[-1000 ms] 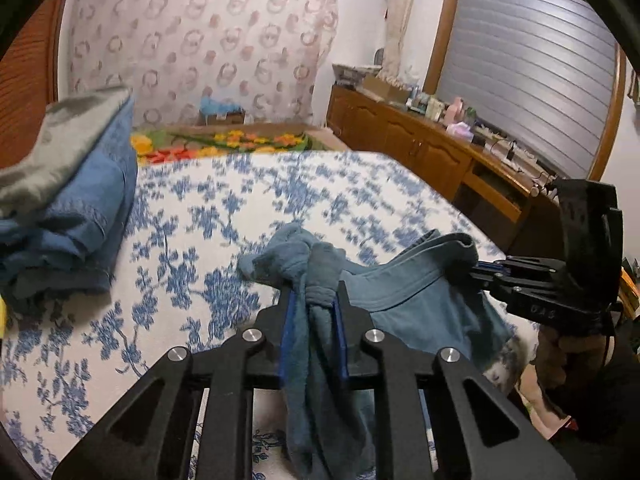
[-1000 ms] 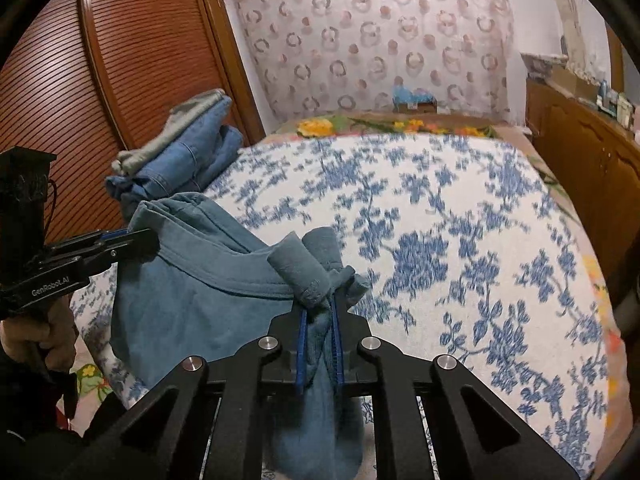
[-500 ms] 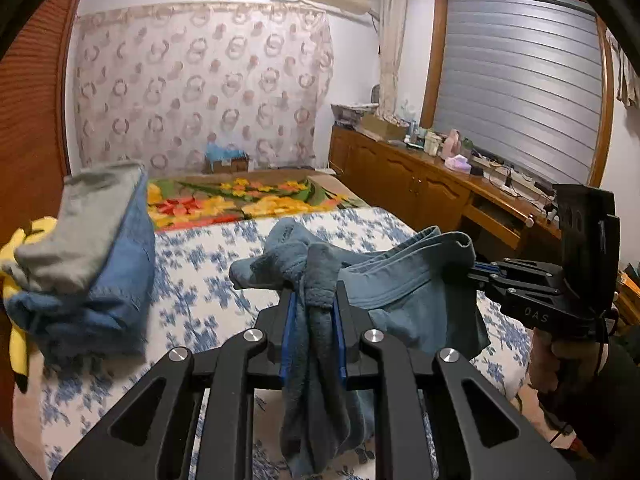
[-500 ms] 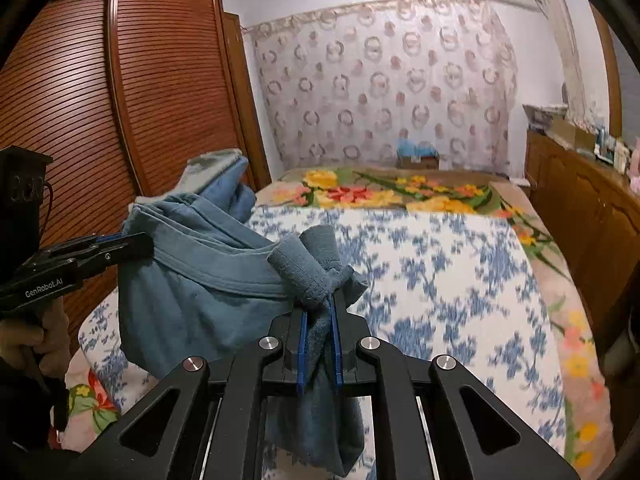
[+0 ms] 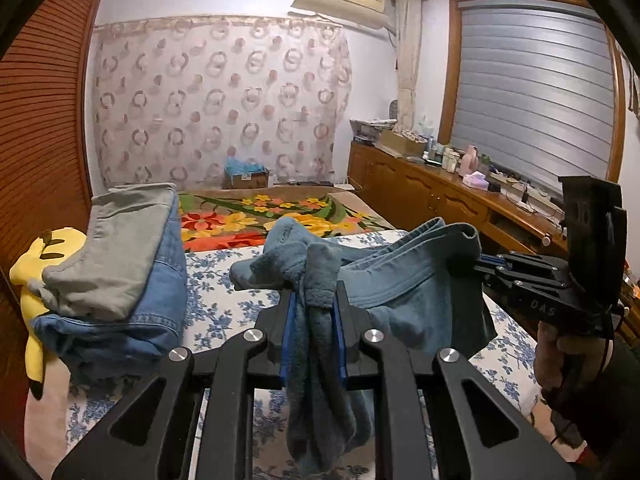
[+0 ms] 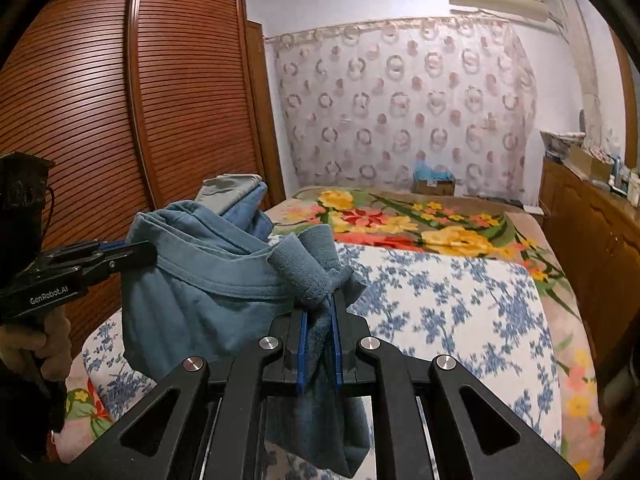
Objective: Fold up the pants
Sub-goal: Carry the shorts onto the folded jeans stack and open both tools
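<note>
Left wrist view: the left gripper (image 5: 312,300) clamps narrow on a bunched corner of the teal pants (image 5: 404,280), held above the bed (image 5: 224,304).

Right wrist view: the right gripper (image 6: 318,312) pinches the opposite corner. Risk: thick bunched fabric may slip free under the hanging weight.

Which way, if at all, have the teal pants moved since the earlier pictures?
Yes, upward. The teal pants, clamped in the left gripper and right gripper, now hang above the blue-flowered bedspread they earlier lay on.
</note>
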Action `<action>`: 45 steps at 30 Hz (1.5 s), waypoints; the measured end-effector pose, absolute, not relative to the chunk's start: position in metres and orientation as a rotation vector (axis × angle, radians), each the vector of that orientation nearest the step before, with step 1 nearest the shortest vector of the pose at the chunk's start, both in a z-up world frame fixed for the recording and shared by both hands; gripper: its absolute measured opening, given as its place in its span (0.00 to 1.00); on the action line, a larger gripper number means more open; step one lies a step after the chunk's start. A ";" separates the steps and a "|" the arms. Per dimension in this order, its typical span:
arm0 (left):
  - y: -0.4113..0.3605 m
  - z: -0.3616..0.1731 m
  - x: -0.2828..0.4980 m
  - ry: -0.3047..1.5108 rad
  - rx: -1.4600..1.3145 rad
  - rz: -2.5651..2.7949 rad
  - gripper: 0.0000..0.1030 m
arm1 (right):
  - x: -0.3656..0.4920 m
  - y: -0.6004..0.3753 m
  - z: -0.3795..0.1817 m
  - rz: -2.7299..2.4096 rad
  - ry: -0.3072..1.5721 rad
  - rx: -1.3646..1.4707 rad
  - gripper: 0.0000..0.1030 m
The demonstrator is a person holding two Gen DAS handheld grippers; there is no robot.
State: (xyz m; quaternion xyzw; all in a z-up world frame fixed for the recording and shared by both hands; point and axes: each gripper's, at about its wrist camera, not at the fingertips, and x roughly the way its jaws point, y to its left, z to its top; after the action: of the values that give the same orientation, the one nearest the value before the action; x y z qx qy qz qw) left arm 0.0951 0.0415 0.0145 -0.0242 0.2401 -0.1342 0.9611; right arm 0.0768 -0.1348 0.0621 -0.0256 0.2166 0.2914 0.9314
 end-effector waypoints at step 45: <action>0.201 0.023 0.158 0.397 -0.196 0.149 0.17 | 0.344 0.069 0.065 0.931 0.297 -0.253 0.09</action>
State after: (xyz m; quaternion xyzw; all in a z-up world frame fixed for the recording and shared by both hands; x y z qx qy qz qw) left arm 0.1579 0.2010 0.0227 -0.0970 0.1965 0.0736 0.9729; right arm 0.3437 0.0686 0.0647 -0.1212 0.1422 0.4458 0.8754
